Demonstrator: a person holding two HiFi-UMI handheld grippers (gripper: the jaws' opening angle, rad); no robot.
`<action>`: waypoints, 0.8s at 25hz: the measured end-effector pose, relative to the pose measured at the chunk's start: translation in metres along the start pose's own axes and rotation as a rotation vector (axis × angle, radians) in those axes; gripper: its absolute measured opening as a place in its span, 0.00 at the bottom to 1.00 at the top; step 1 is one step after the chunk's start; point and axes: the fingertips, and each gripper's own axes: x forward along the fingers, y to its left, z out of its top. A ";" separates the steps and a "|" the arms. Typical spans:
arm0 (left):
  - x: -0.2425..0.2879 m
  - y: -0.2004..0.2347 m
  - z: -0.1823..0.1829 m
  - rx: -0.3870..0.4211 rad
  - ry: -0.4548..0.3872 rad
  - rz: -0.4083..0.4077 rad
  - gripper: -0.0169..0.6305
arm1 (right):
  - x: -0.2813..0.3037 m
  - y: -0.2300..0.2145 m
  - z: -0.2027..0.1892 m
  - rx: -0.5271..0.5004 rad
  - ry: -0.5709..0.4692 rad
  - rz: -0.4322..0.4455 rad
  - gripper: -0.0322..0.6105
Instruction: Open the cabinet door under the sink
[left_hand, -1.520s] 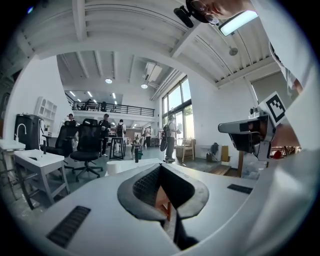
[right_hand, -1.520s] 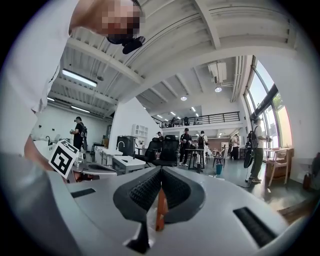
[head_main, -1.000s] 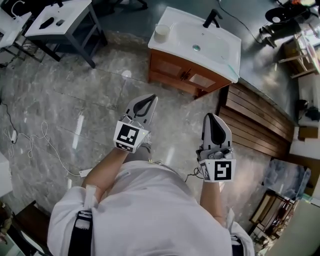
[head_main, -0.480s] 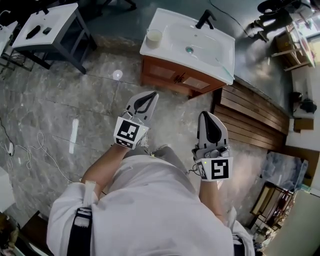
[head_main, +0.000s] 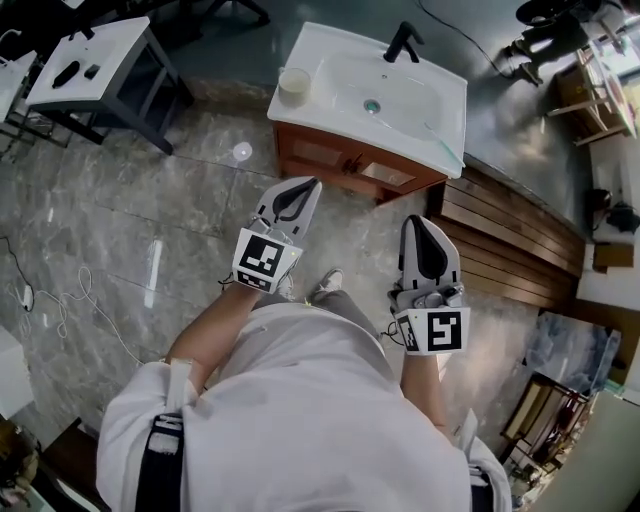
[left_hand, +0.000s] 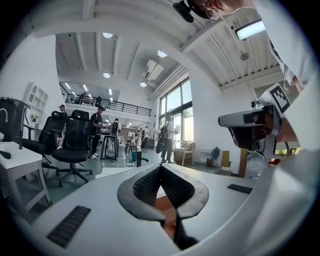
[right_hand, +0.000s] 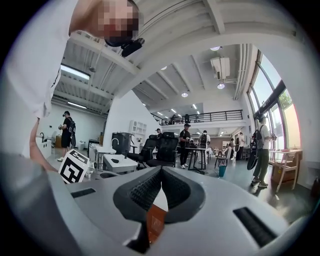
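**Both grippers short of the sink cabinet, doors shut**

Obs: The wooden cabinet (head_main: 345, 160) under the white counter (head_main: 452, 120) is closed. Its cabinet doors (head_main: 312, 152) sit flush, and two small handles (head_main: 352, 165) lie side by side at the centre seam. The left gripper (head_main: 303, 188) and right gripper (head_main: 422, 224) are held out roughly level in front of the cabinet, near it but not touching. Each pair of jaws is clenched tip to tip with nothing between them.

Also: a cup (head_main: 293, 84) stands on the counter's left corner, above the left door. A plank platform (head_main: 510, 240) butts against the cabinet's right side.

Risks (my judgement):
- Clenched jaws cannot take a handle. Arriving without releasing them would only bump the door.
- The handles are tiny and adjacent, so a poorly aimed bite could catch both or slip off.
- The person stands square to the cabinet, so the door may swing into a shoe (head_main: 325, 283) or the idle gripper.
- Coming in high could knock the cup.
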 end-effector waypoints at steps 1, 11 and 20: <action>0.006 -0.001 0.002 -0.002 0.003 0.016 0.04 | 0.004 -0.008 0.000 0.002 0.000 0.016 0.10; 0.041 -0.001 -0.008 0.000 0.049 0.154 0.04 | 0.039 -0.071 -0.013 0.011 0.007 0.126 0.10; 0.091 0.008 -0.058 -0.021 0.101 0.156 0.04 | 0.062 -0.105 -0.077 0.042 0.105 0.129 0.10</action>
